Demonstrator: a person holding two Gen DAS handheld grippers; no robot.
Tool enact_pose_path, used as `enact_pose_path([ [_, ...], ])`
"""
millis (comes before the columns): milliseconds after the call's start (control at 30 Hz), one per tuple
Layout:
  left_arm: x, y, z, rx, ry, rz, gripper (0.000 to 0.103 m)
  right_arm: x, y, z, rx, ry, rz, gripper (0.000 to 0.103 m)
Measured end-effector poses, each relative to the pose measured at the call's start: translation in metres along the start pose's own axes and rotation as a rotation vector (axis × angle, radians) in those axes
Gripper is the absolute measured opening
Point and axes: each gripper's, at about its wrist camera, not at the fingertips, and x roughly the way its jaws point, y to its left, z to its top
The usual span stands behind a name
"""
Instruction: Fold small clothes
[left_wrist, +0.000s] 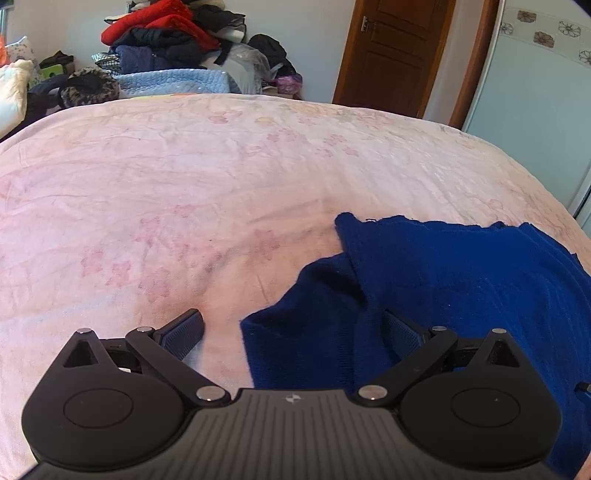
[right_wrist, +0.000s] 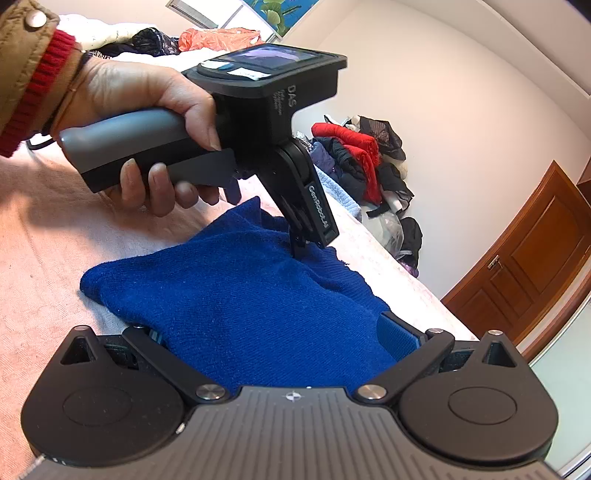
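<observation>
Left hand (right_wrist: 147, 110): grips the grey handle of the left gripper (left_wrist: 291, 328), jaws spread wide, nothing pinched.
Blue knitted garment (left_wrist: 461, 288): rumpled on the pink floral bedsheet (left_wrist: 184, 192).
Right gripper (right_wrist: 280, 332): jaws apart, cloth lying between them.

Left gripper (left_wrist: 291, 325): black linkage arms on round black housings, silver pivot screws, ribbed grey centre plate with a small white emblem, dark blue ribbed pads (left_wrist: 184, 332).

Right gripper (right_wrist: 288, 332): same black housings, silver screws, ribbed grey plate with emblem, brighter blue textured pad.

Left gripper, seen from the right wrist view (right_wrist: 303, 247): grey pistol handle, black body lettered "DAS", a small screen on top, white "GenRobot" lettering on one black arm.

Person's left hand (right_wrist: 147, 110): thin bracelet, red knitted cuff (right_wrist: 40, 85), tan quilted jacket sleeve (right_wrist: 18, 33) with a metal snap.
</observation>
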Motion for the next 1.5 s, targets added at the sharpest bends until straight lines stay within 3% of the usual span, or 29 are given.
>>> enact_pose_path([
  [133, -0.003, -0.004, -0.001, -0.013, 0.015, -0.073, 0.103, 0.0, 0.002, 0.0, -0.028, -0.03, -0.008, 0.102],
  [267, -0.004, -0.009, -0.001, -0.055, 0.033, -0.179, 0.102, 0.001, 0.008, -0.001, -0.091, -0.08, -0.084, 0.101],
  [333, -0.001, -0.011, 0.0, -0.062, 0.03, -0.174, 0.099, 0.001, 0.012, -0.002, -0.131, -0.116, -0.087, 0.099],
  [400, 0.0, -0.015, 0.001, -0.048, 0.014, -0.127, 0.079, 0.0, 0.016, -0.003, -0.166, -0.136, -0.05, 0.082],
  [433, 0.0, -0.015, 0.002, -0.05, 0.009, -0.104, 0.074, 0.0, 0.018, -0.004, -0.179, -0.138, -0.021, 0.077],
  [500, 0.0, -0.011, 0.005, -0.075, 0.01, -0.075, 0.046, 0.0, 0.02, -0.004, -0.199, -0.135, 0.01, 0.062],
  [533, -0.001, -0.006, 0.006, -0.1, 0.017, -0.064, 0.04, 0.001, 0.021, -0.003, -0.203, -0.126, 0.029, 0.059],
  [600, -0.001, 0.001, 0.008, -0.15, 0.032, -0.088, 0.023, 0.003, 0.023, -0.002, -0.205, -0.102, 0.069, 0.041],
  [633, -0.001, 0.003, 0.009, -0.17, 0.044, -0.105, 0.019, 0.003, 0.023, -0.002, -0.207, -0.096, 0.086, 0.037],
  [700, -0.001, -0.001, 0.008, -0.166, 0.042, -0.089, 0.017, 0.005, 0.025, -0.002, -0.221, -0.084, 0.1, 0.022],
  [867, -0.004, -0.017, 0.007, -0.136, 0.025, -0.034, 0.012, 0.006, 0.029, -0.004, -0.239, -0.086, 0.122, 0.007],
  [1000, -0.011, -0.026, 0.009, -0.12, 0.017, 0.008, 0.01, 0.002, 0.018, -0.004, -0.185, -0.102, 0.145, 0.005],
  [1233, -0.025, -0.041, 0.019, -0.131, -0.018, 0.07, 0.01, -0.006, -0.029, -0.004, 0.048, -0.112, 0.192, 0.005],
  [1500, -0.044, -0.077, 0.044, -0.13, -0.09, 0.064, 0.009, -0.019, -0.094, -0.023, 0.336, -0.13, 0.2, 0.005],
])
